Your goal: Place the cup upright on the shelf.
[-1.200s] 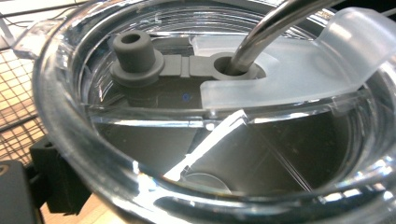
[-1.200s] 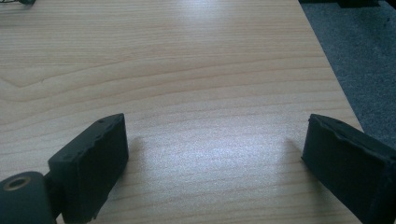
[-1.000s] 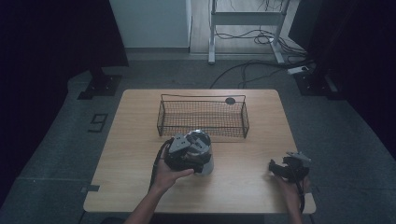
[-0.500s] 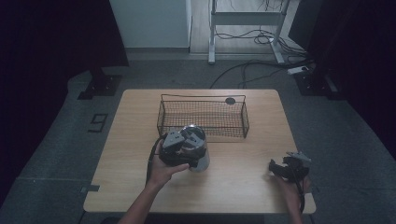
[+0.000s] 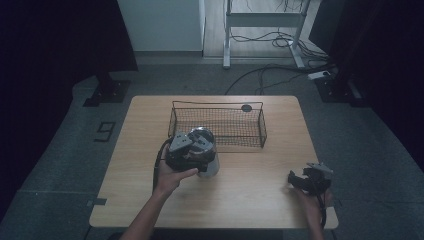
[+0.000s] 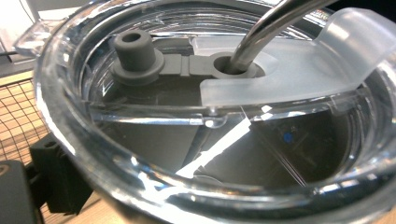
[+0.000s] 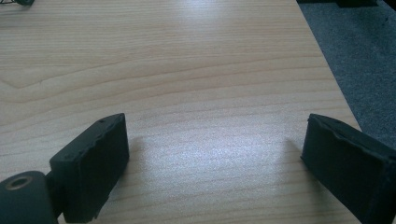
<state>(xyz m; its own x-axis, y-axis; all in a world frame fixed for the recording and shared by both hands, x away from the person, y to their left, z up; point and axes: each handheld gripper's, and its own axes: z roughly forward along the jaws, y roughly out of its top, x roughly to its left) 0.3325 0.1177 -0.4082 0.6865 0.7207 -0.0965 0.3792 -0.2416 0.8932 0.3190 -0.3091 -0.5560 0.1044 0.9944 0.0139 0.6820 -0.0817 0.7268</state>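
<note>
- On the wooden table point(image 5: 250, 200), seen from the high view, the left gripper point(image 5: 192, 150) sits just in front of the wire basket point(image 5: 218, 126), with the person's left hand point(image 5: 172, 177) wrapped around its back end.
- Between that gripper's jaws is a clear cup point(image 5: 206, 150) with a see-through lid; the jaws are closed on it, spread wide to take its body.
- From the left gripper view, the cup's lid point(image 6: 299, 79) sits very close to the camera, with a metal straw point(image 6: 266, 30) passing through a grey rubber seal point(image 6: 233, 65) and a round grey plug point(image 6: 135, 51) lying open beside that hole.
- Beside the cup in that same view, the basket's mesh point(image 6: 16, 116) shows at the left edge, near the cup's rim.
- Whether the cup rests on the table or is lifted clear of it cannot be told.
- Near the table's front right corner, the right gripper point(image 5: 309, 179) lies low over the wood, well apart from the cup and the basket.
- Along the right gripper view, its 2 black jaws stand wide, with bare table point(image 7: 210, 93) between them and nothing held.
- At the back of the table, a small dark round disc point(image 5: 246, 107) sits just behind the basket's far rim.
</note>
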